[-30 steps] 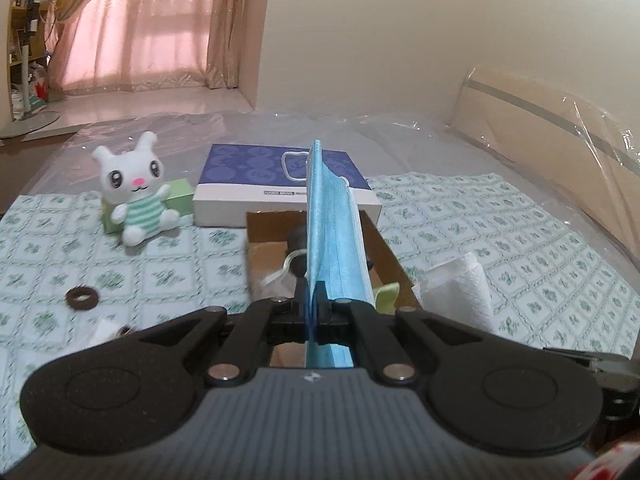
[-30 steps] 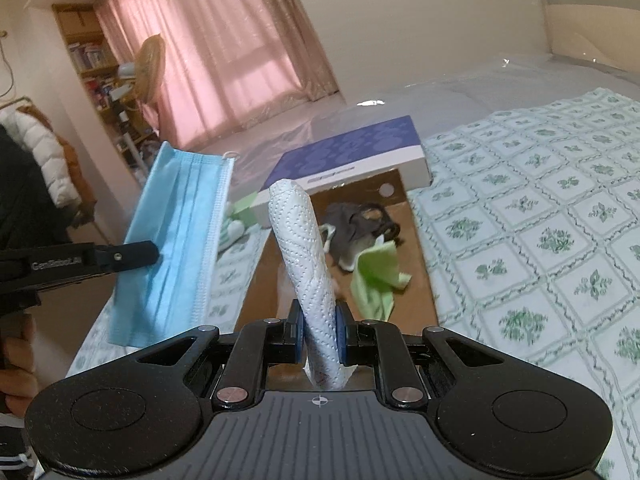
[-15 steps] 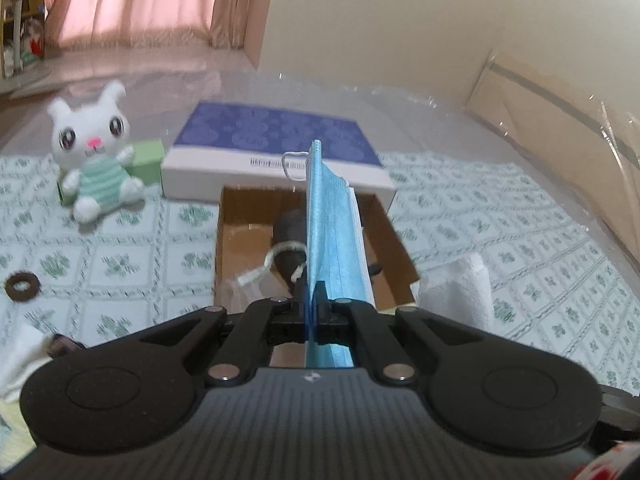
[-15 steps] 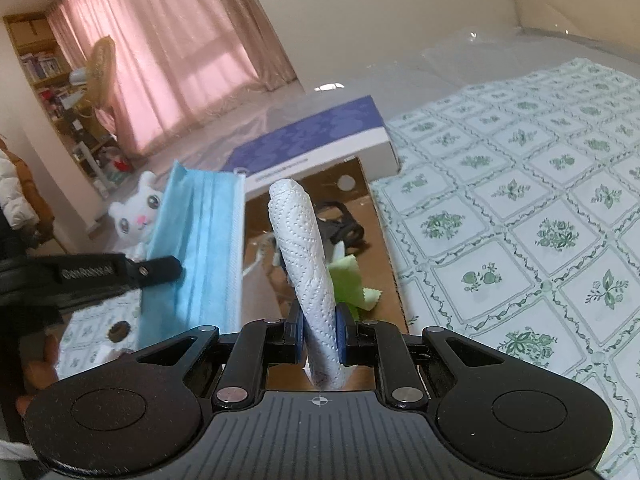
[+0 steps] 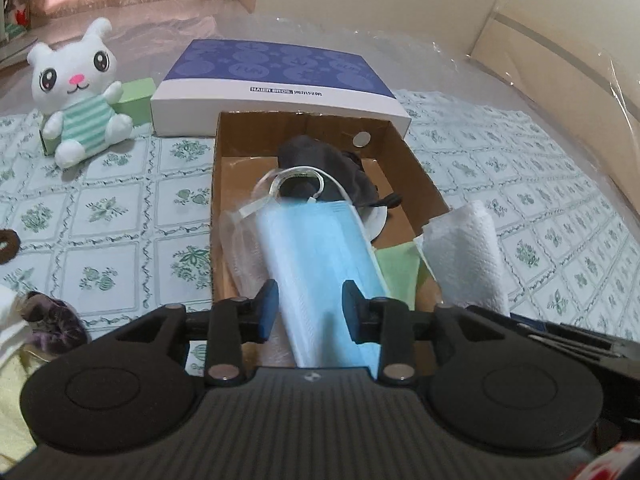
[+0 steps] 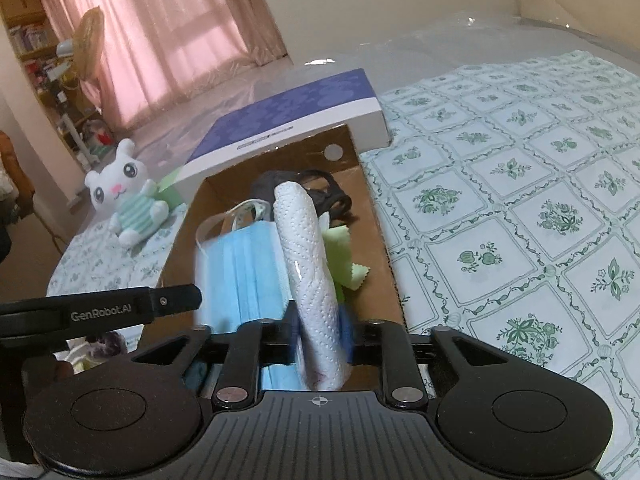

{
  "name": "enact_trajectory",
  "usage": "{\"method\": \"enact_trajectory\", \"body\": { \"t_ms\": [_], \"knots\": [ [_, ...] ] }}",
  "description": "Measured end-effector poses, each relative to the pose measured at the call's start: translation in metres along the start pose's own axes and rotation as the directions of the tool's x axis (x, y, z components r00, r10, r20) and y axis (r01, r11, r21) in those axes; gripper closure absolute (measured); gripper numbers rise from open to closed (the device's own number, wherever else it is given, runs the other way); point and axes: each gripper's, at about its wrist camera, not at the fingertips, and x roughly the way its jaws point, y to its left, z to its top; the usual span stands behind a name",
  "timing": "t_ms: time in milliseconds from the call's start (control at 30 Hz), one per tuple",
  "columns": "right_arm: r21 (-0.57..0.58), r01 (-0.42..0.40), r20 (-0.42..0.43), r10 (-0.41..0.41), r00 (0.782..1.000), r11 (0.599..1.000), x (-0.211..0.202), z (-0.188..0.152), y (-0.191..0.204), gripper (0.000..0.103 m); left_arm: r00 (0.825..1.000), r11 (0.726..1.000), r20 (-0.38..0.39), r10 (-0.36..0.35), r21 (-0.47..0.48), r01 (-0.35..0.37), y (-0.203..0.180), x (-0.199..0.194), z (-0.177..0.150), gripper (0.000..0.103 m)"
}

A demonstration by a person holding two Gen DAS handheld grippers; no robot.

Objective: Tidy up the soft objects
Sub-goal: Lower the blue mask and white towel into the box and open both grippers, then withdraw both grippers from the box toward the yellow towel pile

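Now left gripper [image 5: 310,308] just parted, blue mask [image 5: 320,256] loose between; right gripper [image 6: 320,330] likewise around paper towel [image 6: 308,248].

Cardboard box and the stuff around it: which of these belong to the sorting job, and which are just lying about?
Job:
- cardboard box
- blue face mask
- white paper towel
- green cloth
- dark fabric item

Lying about:
- purple-lidded box
- bunny plush
- brown ring

Left gripper [image 5: 309,307]: our fingers have just opened, parted (angled downward).
Right gripper [image 6: 320,334]: fingers just opened, slackening.
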Motion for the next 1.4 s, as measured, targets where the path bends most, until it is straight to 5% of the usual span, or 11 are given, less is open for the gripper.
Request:
{"method": "enact_trajectory", "body": {
  "t_ms": [133,1400],
  "knots": [
    [-0.040,0.013,0.014,-0.012,1.000,0.999,-0.004,-0.002,0.005,0.059,1.000,0.999,0.011,-0.013,0.039,0.012,-0.006,-0.009,-0.002,0.072],
    [-0.048,-0.012,0.063,0.015,0.998,0.999,-0.064,-0.017,0.015,0.059,0.997,0.993,0.033,-0.068,0.097,0.064,-0.019,-0.078,-0.025,0.069]
  ]
}}
